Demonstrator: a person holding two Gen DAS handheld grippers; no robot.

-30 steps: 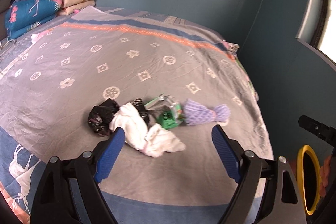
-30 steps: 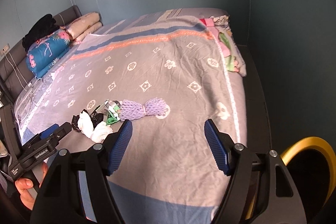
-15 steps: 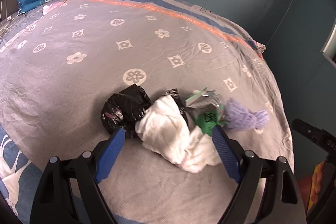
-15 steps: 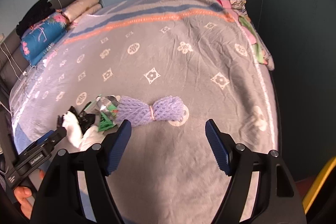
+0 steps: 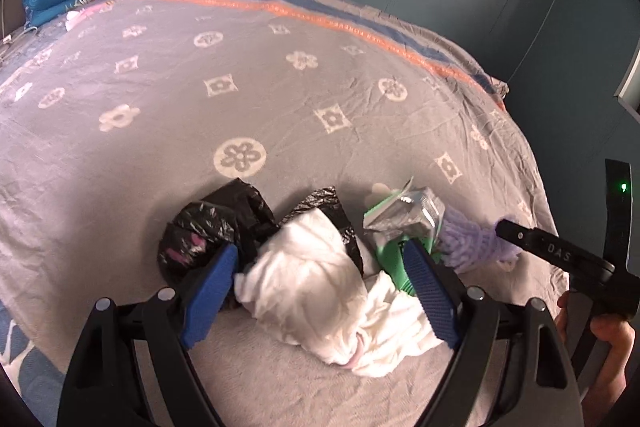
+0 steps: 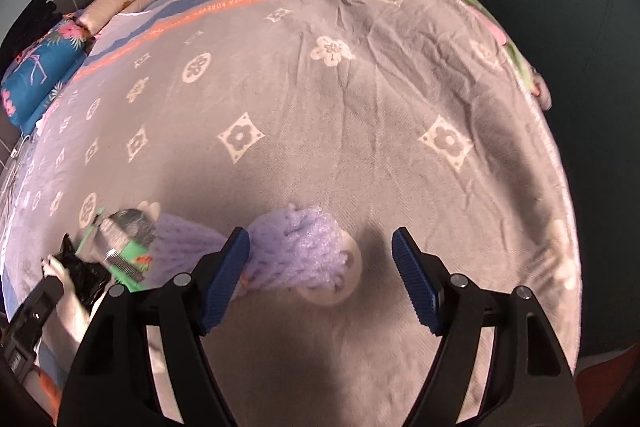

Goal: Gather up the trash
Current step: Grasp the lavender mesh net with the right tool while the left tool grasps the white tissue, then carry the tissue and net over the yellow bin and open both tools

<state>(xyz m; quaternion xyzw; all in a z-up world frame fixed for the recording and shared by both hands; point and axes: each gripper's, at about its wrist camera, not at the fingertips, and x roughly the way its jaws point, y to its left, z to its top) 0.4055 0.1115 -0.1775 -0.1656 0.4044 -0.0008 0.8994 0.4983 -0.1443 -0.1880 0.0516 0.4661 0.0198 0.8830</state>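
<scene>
- The left gripper [image 5: 320, 291] stood wide open, straddling the crumpled white tissue wad [image 5: 320, 291] without clamping it.
- The right gripper [image 6: 320, 279] gaped, holding nothing, above the lilac foam net sleeve [image 6: 296, 251].
- Bare grey patterned bedspread [image 6: 340, 131] stretched beyond to its edges.

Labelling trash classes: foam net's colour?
Pale purple foam net; clearest in the right wrist view.

Both grippers descended: left gripper [image 5: 322, 287] over white tissue [image 5: 320, 287], right gripper [image 6: 320, 275] over purple netting [image 6: 296, 247].
</scene>
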